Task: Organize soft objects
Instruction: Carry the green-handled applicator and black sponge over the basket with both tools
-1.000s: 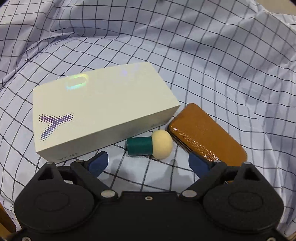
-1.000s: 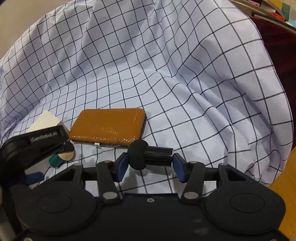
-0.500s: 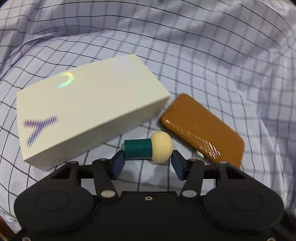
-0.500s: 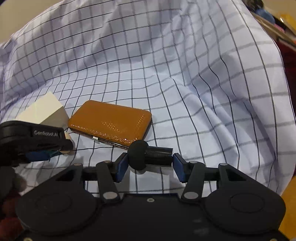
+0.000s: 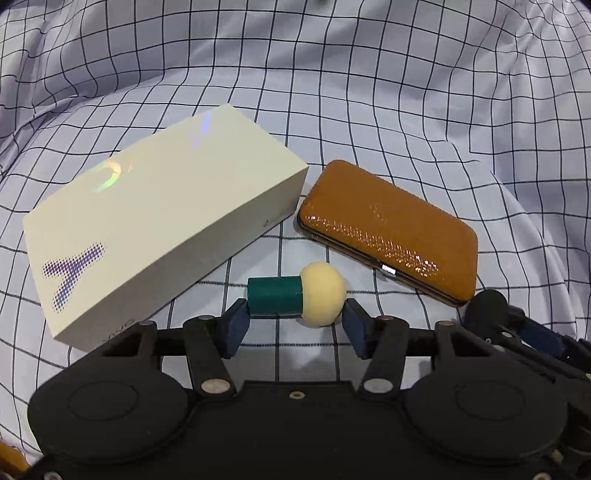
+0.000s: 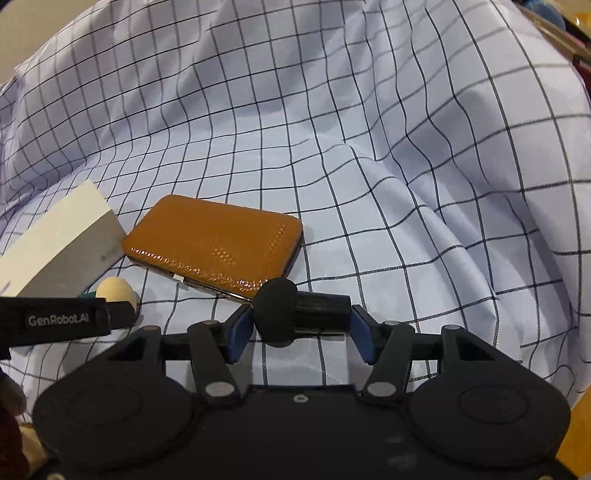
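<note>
A cream sponge puff with a green handle (image 5: 295, 299) lies crosswise between the pads of my left gripper (image 5: 295, 317), which is shut on it just above the checked cloth (image 5: 369, 92). The same puff (image 6: 114, 291) peeks out behind the left gripper's finger (image 6: 66, 319) in the right wrist view. My right gripper (image 6: 301, 321) has a black sponge puff with a black handle (image 6: 295, 314) between its pads. Its jaws are opening, and the pads still touch both ends. The black puff's head (image 5: 484, 305) also shows at the right of the left wrist view.
A white phone box (image 5: 159, 218) lies left of a glossy brown case (image 5: 388, 229) on the rumpled checked cloth, both just beyond the two puffs. The brown case (image 6: 214, 242) sits directly ahead of the right gripper. Cluttered shelves (image 6: 576, 22) show at top right.
My left jaws went from wide open to shut on the cream puff. The right gripper moved closer to the left one and the brown case, and its jaws spread slightly.
</note>
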